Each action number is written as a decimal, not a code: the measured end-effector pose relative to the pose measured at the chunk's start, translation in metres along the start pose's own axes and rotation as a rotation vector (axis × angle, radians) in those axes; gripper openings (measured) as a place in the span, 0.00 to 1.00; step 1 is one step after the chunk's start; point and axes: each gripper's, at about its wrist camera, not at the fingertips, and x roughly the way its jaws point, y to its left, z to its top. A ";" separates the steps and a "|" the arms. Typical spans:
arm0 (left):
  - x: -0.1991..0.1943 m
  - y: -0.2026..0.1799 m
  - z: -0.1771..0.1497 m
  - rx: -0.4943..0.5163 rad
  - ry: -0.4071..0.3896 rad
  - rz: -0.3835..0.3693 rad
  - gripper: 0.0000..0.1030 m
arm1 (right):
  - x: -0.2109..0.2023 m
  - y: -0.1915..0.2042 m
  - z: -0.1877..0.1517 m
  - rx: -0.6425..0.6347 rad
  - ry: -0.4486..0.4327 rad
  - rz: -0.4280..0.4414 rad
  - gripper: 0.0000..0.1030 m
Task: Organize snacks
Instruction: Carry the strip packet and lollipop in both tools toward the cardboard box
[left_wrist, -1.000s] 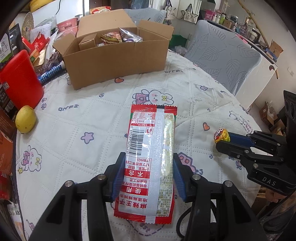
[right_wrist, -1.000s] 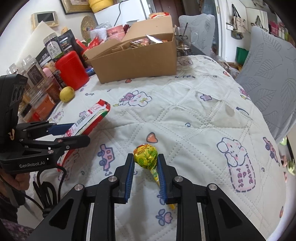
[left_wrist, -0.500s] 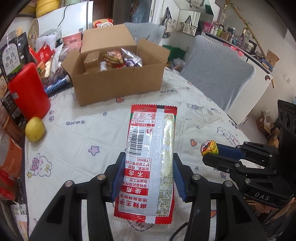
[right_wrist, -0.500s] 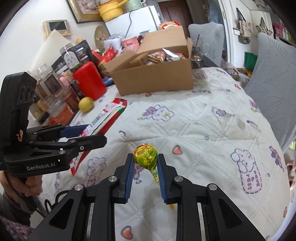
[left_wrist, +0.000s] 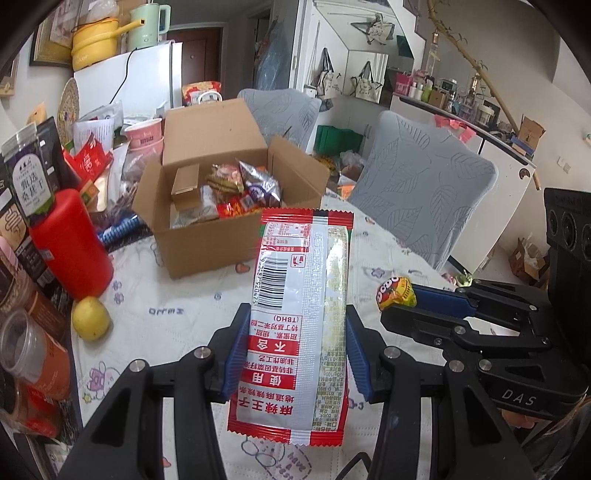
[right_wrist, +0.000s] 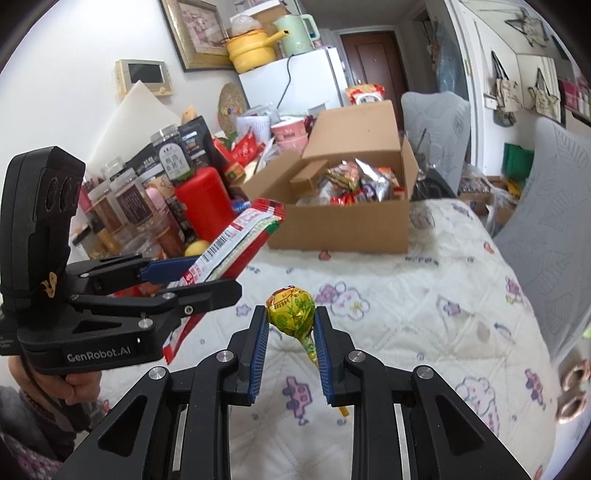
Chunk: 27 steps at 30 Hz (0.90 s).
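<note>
My left gripper (left_wrist: 295, 332) is shut on a long red-and-white snack packet (left_wrist: 301, 295) and holds it up above the table; the packet also shows in the right wrist view (right_wrist: 236, 236). My right gripper (right_wrist: 290, 325) is shut on a yellow-wrapped lollipop (right_wrist: 291, 306), raised above the table; the lollipop shows in the left wrist view (left_wrist: 395, 293) too. An open cardboard box (left_wrist: 207, 236) with several snack packs inside stands ahead at the far side of the table, and also appears in the right wrist view (right_wrist: 343, 225).
A quilted cartoon tablecloth (right_wrist: 424, 314) covers the table. A red container (left_wrist: 70, 243), a yellow lemon (left_wrist: 90, 317), jars and bags crowd the left side. Grey-covered chairs (left_wrist: 424, 192) stand to the right behind the table.
Both grippers have risen well above the table with their items. The box now appears closer and its inside is in view.
</note>
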 end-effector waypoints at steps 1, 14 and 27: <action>0.000 0.001 0.002 -0.001 -0.008 -0.002 0.46 | 0.000 0.000 0.003 -0.002 -0.006 -0.001 0.24; 0.002 0.025 0.062 -0.047 -0.135 -0.017 0.46 | 0.008 -0.003 0.069 -0.058 -0.100 -0.019 0.24; 0.032 0.052 0.126 -0.074 -0.225 -0.006 0.46 | 0.044 -0.026 0.137 -0.065 -0.146 -0.049 0.24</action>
